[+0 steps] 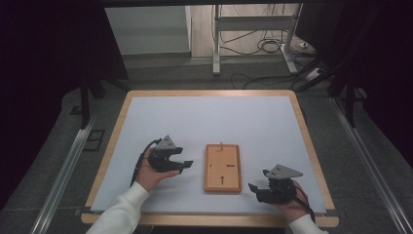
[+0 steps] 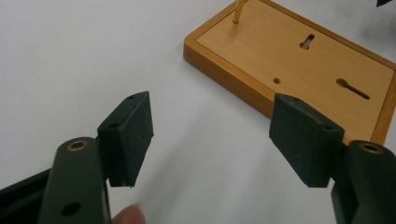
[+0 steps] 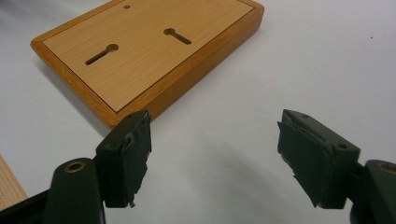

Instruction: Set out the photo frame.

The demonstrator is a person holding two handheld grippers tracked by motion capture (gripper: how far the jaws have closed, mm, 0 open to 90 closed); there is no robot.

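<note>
White sheet covers my tabletop [image 1: 146,95], wood rim around it. Board [image 1: 222,167] lies flat near the front middle, two keyhole slots and a small hole in its top, thin brass pin [image 2: 238,10] standing at its far end. My left tool [image 1: 182,165] sits just left of the board, jaws spread wide, gripping nothing, not touching it. My right tool [image 1: 257,190] is near the board's front right corner, jaws wide apart too, empty. Floor with cables [image 1: 258,46] behind.

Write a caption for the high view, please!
Two open grippers flank a wooden board on a white table.
</note>
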